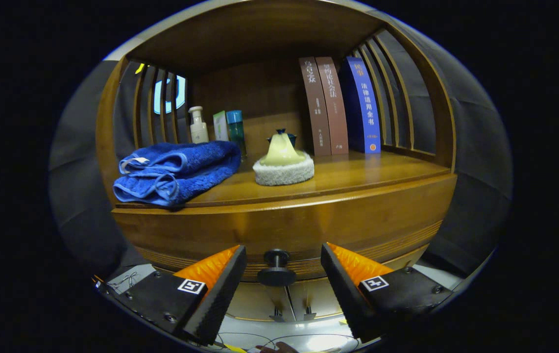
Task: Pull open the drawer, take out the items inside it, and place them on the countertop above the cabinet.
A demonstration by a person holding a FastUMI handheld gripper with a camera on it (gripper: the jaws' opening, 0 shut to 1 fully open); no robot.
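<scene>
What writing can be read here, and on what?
On the blue book: "法律适用全书", down the spine.
On the two brown books: titles too blurred to read.
On the bottles: print too small.
On the gripper, open with the drawer knob between its fingers: square markers, no words.

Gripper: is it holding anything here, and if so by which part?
Nothing is held. The gripper is open, its fingers either side of the black drawer knob without touching it.

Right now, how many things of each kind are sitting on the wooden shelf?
Upright books: 3 (two brown, one blue)
Bottles: 2 (cream pump, teal)
Folded blue towels: 1
Small pale green box: 1
Yellow-topped white fluffy pad: 1
Total: 8
</scene>
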